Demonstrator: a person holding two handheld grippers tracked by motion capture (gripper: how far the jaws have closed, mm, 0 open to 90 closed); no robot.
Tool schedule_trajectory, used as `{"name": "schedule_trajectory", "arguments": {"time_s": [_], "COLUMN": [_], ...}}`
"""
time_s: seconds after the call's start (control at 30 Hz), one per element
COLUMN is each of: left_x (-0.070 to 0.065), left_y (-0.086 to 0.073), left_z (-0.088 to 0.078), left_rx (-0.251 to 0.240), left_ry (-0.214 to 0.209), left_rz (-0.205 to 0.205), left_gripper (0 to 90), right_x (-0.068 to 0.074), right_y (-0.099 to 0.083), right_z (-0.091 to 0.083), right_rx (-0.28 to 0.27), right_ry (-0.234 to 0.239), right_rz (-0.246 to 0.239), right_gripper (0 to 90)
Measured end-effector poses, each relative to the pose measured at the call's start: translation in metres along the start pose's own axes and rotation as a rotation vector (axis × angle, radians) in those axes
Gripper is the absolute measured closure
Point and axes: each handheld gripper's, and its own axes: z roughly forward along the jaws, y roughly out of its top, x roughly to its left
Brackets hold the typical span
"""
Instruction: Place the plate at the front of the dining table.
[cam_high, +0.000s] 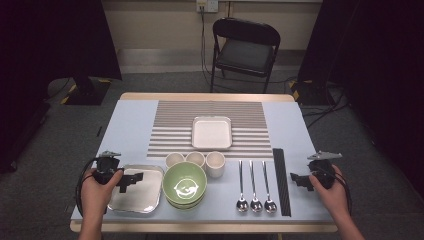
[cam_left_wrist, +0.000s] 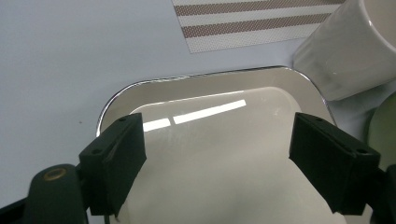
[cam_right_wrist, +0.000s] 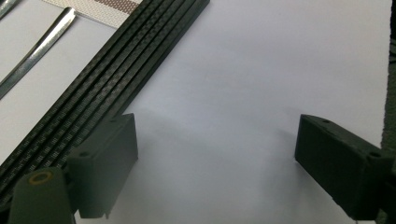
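My left gripper (cam_high: 132, 178) hovers over the left part of a shiny silver tray (cam_high: 149, 201), jaws open and empty. In the left gripper view the left gripper (cam_left_wrist: 219, 163) frames the tray's bare bottom, with the tray's rim (cam_left_wrist: 187, 79) beyond it. My right gripper (cam_high: 298, 179) is open at the right side of the table, just right of the black chopsticks (cam_high: 281, 180). In the right gripper view the right gripper (cam_right_wrist: 215, 158) has bare table between its jaws and the chopsticks (cam_right_wrist: 107, 79) lie at its left.
A green bowl (cam_high: 185, 184) sits right of the tray, with three white cups (cam_high: 196, 160) behind it. Three spoons (cam_high: 254, 185) lie left of the chopsticks. A white square dish (cam_high: 212, 133) rests on the striped placemat (cam_high: 170, 125). A black folding chair (cam_high: 245, 47) stands beyond the table.
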Motion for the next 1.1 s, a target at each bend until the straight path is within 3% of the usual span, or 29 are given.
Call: {"name": "schedule_trajectory", "arguments": {"time_s": [0.5, 0.7, 1.1], "left_x": [-0.003, -0.001, -0.002], "left_y": [0.002, 0.001, 0.001], "left_z": [-0.001, -0.002, -0.002], "left_rx": [-0.011, -0.015, -0.029], "left_ry": [-0.004, 0.018, 0.018], "left_rz": [0.008, 0.008, 0.022], "left_gripper": [16.7, 16.0, 15.9], "right_x": [0.009, 0.020, 0.042], "right_y": [0.033, 0.047, 0.070], "right_z": [-0.011, -0.011, -0.005], "right_rx": [0.035, 0.054, 0.091], "right_ry": [0.066, 0.088, 0.158], "right_rz": [-0.036, -0.065, -0.100], "right_gripper": [12.7, 12.7, 12.7]}}
